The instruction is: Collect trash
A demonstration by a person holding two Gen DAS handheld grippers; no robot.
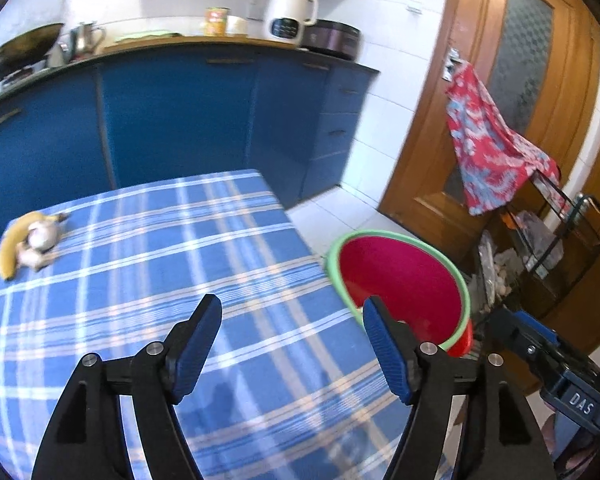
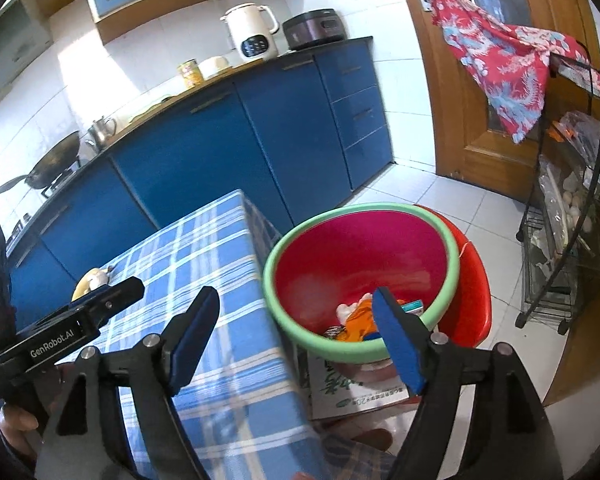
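Observation:
A red basin with a green rim (image 2: 312, 268) stands on a red stool (image 2: 474, 280) beside the table; it also shows in the left wrist view (image 1: 404, 276). Inside it lie an orange wrapper (image 2: 356, 320) and other trash. My right gripper (image 2: 296, 340) is open and empty, over the table edge and the basin's near rim. My left gripper (image 1: 292, 340) is open and empty above the blue plaid tablecloth (image 1: 180, 280). A banana (image 1: 10, 244) and garlic bulbs (image 1: 42, 236) lie at the table's far left.
Blue kitchen cabinets (image 1: 172, 112) stand behind the table, with a kettle (image 1: 288, 12) and cooker on the counter. A wire rack (image 2: 568, 216) with a red cloth (image 2: 496, 68) stands by the wooden door. A printed bag (image 2: 352, 388) lies under the basin.

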